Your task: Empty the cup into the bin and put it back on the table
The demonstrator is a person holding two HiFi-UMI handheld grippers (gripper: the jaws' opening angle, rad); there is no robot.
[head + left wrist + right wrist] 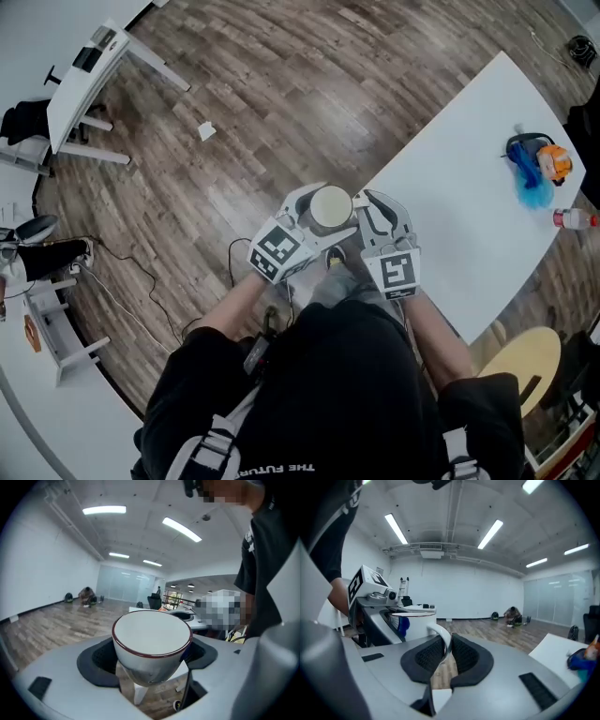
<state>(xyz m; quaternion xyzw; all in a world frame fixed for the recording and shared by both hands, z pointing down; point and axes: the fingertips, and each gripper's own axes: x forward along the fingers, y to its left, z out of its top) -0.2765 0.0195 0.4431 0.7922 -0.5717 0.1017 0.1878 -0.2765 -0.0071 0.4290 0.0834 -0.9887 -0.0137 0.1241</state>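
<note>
Yellow stool [527, 361] — small bottle [574, 218]

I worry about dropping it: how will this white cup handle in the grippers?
The cup looks like glazed ceramic, so probably stiff, fragile and somewhat slippery. It appears empty, so likely light. Its thin handle, pinched by the right gripper, may let it swivel.
</note>
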